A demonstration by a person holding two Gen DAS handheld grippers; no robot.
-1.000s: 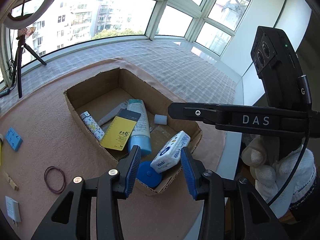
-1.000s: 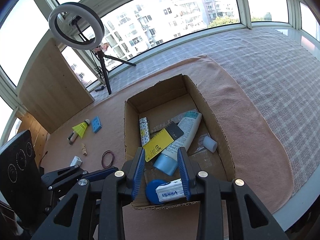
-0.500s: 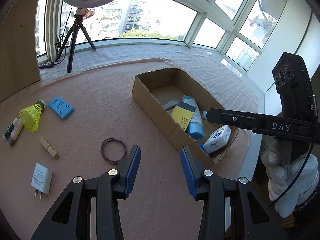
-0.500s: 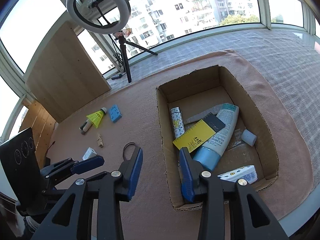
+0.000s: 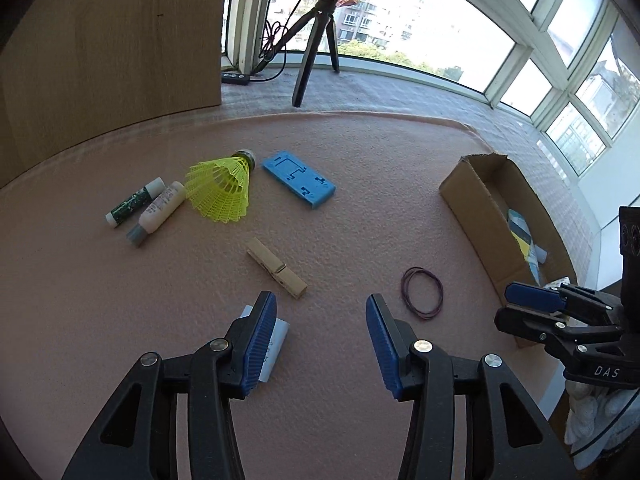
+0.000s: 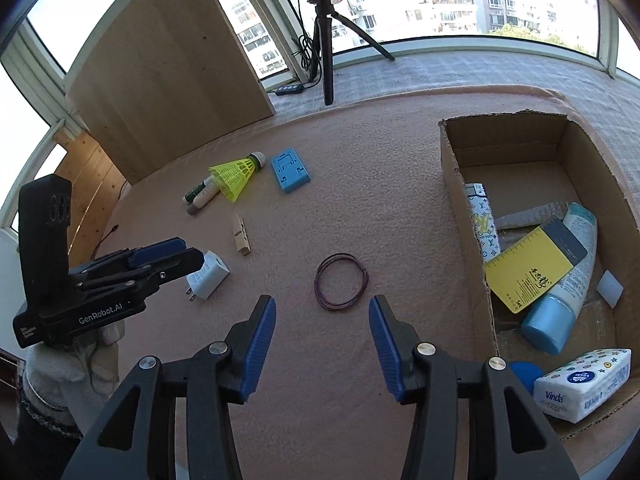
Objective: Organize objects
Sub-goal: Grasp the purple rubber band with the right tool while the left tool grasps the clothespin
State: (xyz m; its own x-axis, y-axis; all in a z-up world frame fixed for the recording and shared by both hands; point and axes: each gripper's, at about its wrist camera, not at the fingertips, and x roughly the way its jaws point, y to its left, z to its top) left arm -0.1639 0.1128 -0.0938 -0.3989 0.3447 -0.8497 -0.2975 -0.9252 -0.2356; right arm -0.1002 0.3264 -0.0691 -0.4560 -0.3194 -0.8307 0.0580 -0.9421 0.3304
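Observation:
A cardboard box (image 6: 452, 184) at the right holds a tissue pack (image 6: 584, 384), a blue-capped tube (image 6: 568, 280), a yellow notebook (image 6: 528, 272) and more. Loose on the pink mat lie a wooden clothespin (image 5: 276, 268), a purple rubber band (image 5: 422, 297), a white charger plug (image 6: 208, 276), a yellow shuttlecock (image 5: 220, 184), a blue plastic part (image 5: 298, 178) and two small tubes (image 5: 156, 212). My left gripper (image 5: 320, 344) is open and empty, hovering just before the clothespin, with the charger under its left finger. My right gripper (image 6: 322, 344) is open and empty, just before the rubber band.
A wooden panel (image 5: 112, 60) stands at the back left. A ring-light tripod (image 6: 326, 44) and a power strip (image 6: 290, 89) stand on the grey plaid cloth behind the mat. The box (image 5: 480, 208) lies at the right edge in the left wrist view.
Both grippers have swung left, away from the box and over the loose items on the mat. The tissue pack lies in the box. Both stay open.

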